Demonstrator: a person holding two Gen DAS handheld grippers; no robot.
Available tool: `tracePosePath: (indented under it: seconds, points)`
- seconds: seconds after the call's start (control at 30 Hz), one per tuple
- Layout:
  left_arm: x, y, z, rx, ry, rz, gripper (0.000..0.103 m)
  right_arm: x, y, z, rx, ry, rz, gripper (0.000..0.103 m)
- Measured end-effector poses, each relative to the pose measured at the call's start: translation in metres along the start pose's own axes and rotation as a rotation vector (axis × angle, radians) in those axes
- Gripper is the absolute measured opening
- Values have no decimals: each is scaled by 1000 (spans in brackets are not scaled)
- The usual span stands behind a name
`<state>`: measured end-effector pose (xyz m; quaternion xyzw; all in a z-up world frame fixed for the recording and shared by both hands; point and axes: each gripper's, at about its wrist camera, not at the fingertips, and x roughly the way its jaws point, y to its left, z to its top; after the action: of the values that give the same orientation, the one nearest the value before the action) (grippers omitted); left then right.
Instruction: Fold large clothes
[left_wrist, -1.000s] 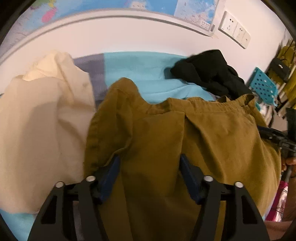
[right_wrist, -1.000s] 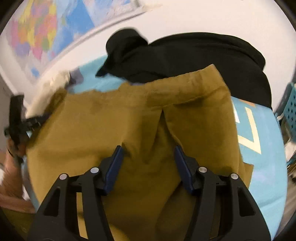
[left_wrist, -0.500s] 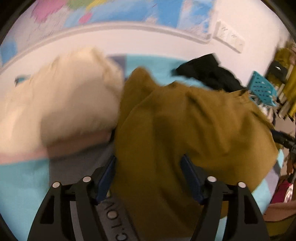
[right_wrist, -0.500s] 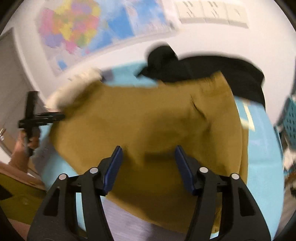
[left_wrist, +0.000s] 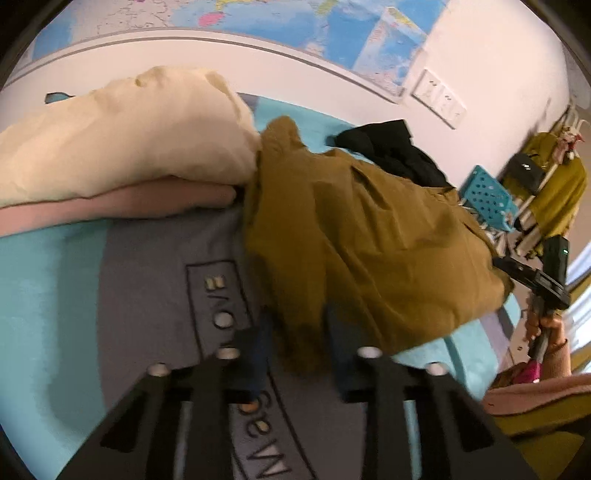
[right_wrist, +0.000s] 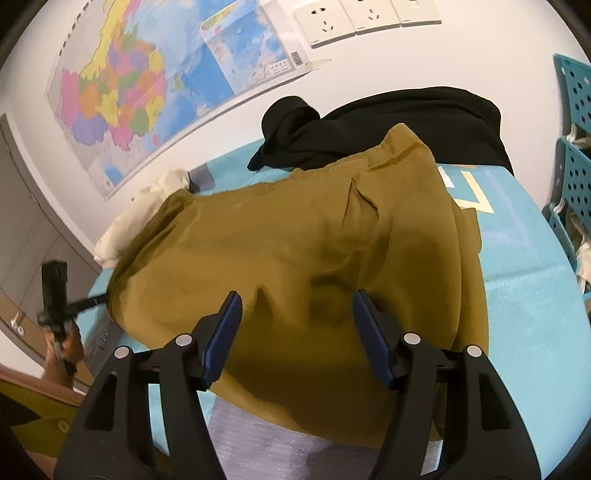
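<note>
Both grippers, left gripper (left_wrist: 297, 347) and right gripper (right_wrist: 295, 332), gape wide, holding nothing: pinch the mustard-brown garment's (right_wrist: 295, 240) near hem at 2 corners, lift evenly.

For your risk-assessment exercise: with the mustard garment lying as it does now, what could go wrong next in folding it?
The mustard garment lies bunched and creased, so a fold now may set crooked. Its edge touches the cream pile, which could get dragged. The black clothes touch its far edge and might snag.
</note>
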<state>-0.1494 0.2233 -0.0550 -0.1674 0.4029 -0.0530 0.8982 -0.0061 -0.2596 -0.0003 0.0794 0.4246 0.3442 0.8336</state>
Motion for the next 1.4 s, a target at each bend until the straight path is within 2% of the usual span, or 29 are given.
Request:
tracePosePath:
  seconds: [0.07,0.2,0.27,0.3,0.4,0.47,0.6,0.67,0.73,0.83,0.97,1.1,1.13,1.2,1.23,1.4]
  points:
    - [2,-1,2,3,19,38,8,-3,2,0,-4,-2,-9,62]
    - [4,-9,8,54,39,125,7,-16,1,-3,8,-24,-29,61]
    - [12,-13,9,44,67,202,24,-22,2,-5,9,-33,-33,61]
    - [12,-15,9,41,58,232,28,-25,4,-6,-2,-37,-43,61]
    - [6,-11,3,8,37,164,29,-34,17,-11,-56,-46,-73,64]
    - [2,-6,1,-33,38,169,41,-40,31,-13,-105,-56,-68,65]
    - [-6,-10,-5,-41,23,129,49,-42,69,-18,-243,-73,-45,68]
    - [-8,-17,-6,-29,17,138,58,-33,94,-24,-338,-60,-17,74]
    - [-10,-24,-7,-12,14,128,61,-21,114,-31,-420,-38,-10,75]
    - [-11,-33,-10,-10,15,91,70,9,146,-45,-546,16,-35,79]
    - [-5,-38,-16,-37,38,60,70,43,179,-67,-710,48,-94,79]
    - [-4,-44,-24,-41,54,23,72,65,201,-90,-896,29,-167,79]
    - [-4,-45,-26,-41,56,8,72,69,202,-92,-920,26,-195,77]
    - [-3,-49,-29,-47,67,-34,73,80,201,-90,-932,27,-243,61]
    - [-2,-50,-30,-49,72,-47,73,80,198,-86,-908,34,-221,60]
    - [13,-57,-35,-82,108,-138,73,64,185,-57,-722,33,-78,32]
